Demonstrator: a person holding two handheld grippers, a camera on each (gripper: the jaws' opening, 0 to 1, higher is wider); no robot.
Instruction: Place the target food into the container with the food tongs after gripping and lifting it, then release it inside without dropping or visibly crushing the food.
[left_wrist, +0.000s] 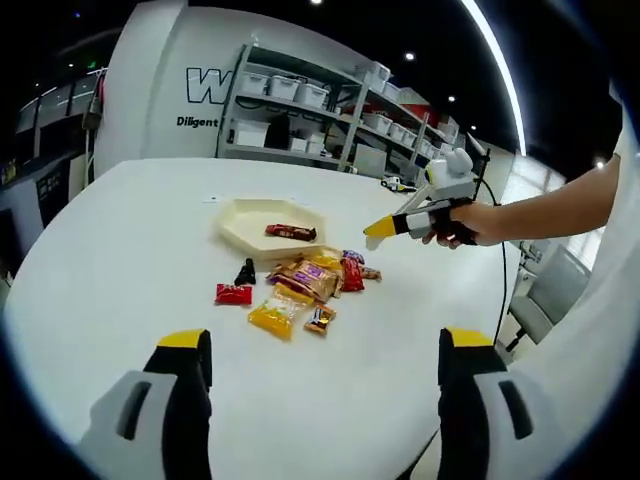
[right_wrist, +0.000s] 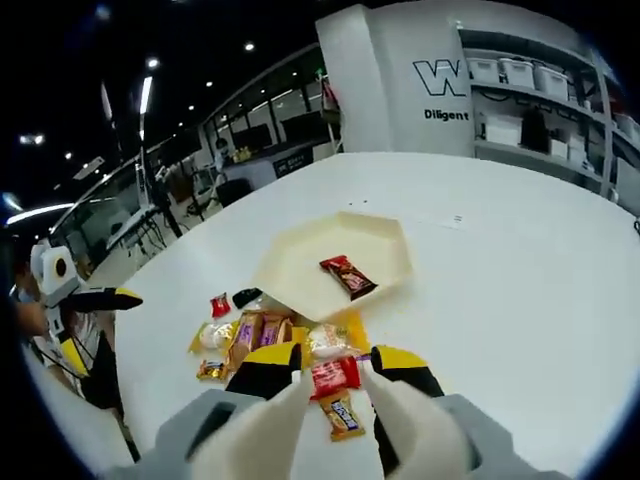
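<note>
A large round white table (left_wrist: 120, 240) took up the lower half of both views. Behind it stood a white wall (right_wrist: 400, 80) printed with a big outlined "W" and, below that, the word "Diligent", cut off in the left gripper view as "Diligen". Beside the wall, grey shelving (left_wrist: 300, 110) carried several white bins.

At mid-frame of the right gripper view sat one cream hexagonal tray (right_wrist: 290, 265), holding a single dark red bar (right_wrist: 347, 275).

In the right of the left gripper view, a person's forearm reached in from the frame edge, the hand (left_wrist: 462, 224) wrapped around the right gripper (left_wrist: 375, 232), which was held level above the table and pointed left toward the tray. Whether its yellow-tipped tongs were parted could not be told there.

Just below the tray lay a loose heap of snack packets (left_wrist: 305, 285), roughly ten, their print too small to read.

In the right gripper view's lower centre, the right gripper's white tongs pinched one small red packet (right_wrist: 333, 377), above a small orange bar (right_wrist: 342, 414) on the table.

The left gripper (left_wrist: 325, 350), at the bottom of its own view, stood spread wide with nothing between its jaws.
</note>
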